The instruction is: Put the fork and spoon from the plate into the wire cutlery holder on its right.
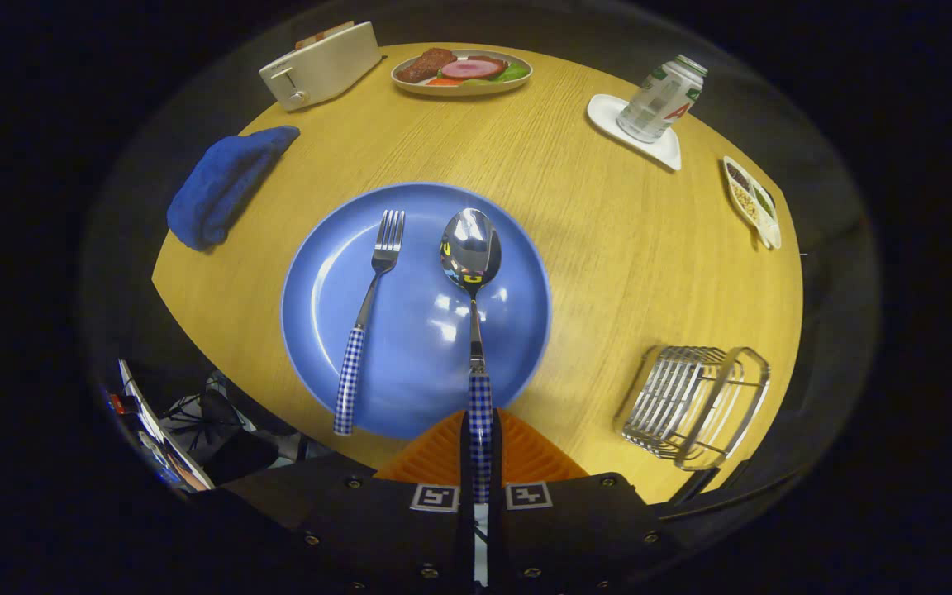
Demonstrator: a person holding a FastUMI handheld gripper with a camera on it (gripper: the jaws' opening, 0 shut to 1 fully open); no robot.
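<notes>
Pinching the spoon [471, 273] handle, jaws closed; can [659, 97] label seemingly unreadable.

The fingers [481, 463] are clamped on the spoon [473, 273] handle above the blue plate [418, 364]. Bare table [608, 273] lies open between plate and wire cutlery holder [695, 405]. The fork [368, 314] lies apart, left of the spoon.
</notes>
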